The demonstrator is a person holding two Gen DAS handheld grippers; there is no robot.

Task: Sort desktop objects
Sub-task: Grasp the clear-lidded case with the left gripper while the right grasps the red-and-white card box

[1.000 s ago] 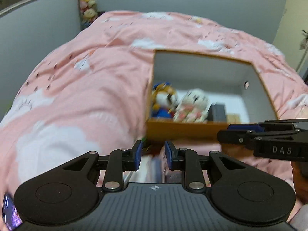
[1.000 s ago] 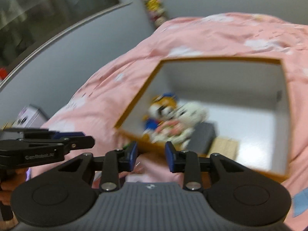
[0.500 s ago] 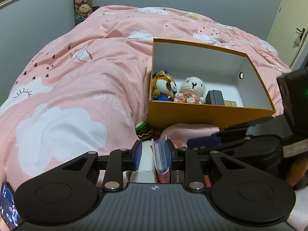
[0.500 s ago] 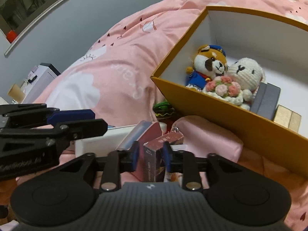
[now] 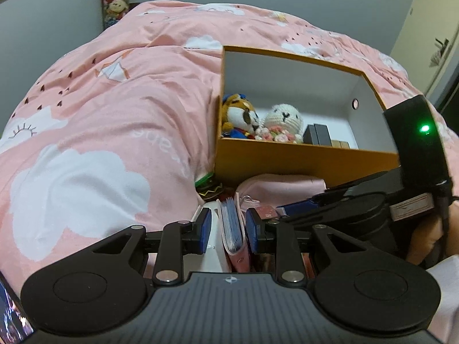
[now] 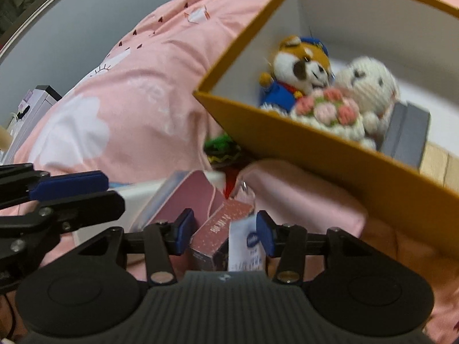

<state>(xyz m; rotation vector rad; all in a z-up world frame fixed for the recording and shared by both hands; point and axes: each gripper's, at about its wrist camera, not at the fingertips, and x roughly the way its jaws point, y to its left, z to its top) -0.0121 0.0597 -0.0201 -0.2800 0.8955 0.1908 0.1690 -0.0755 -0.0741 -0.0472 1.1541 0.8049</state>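
Orange cardboard box [image 5: 301,159] lies on the pink duvet [image 5: 114,120]. Just in front of it your left gripper [image 5: 228,230] stands narrow around a pink card wallet [image 5: 233,235], pads not pressing. Your right gripper [image 6: 223,230] has just been opening its jaws; a pink carton [image 6: 212,233] and white packet [image 6: 243,243] sit between them, untouched.

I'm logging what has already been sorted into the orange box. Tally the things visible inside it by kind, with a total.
Inside the orange box, as far as its front wall lets the views show:
Plush toys: 2 (fox plush, white crochet bunny)
Dark grey boxes: 2
Small wooden blocks: 2
Total: 6
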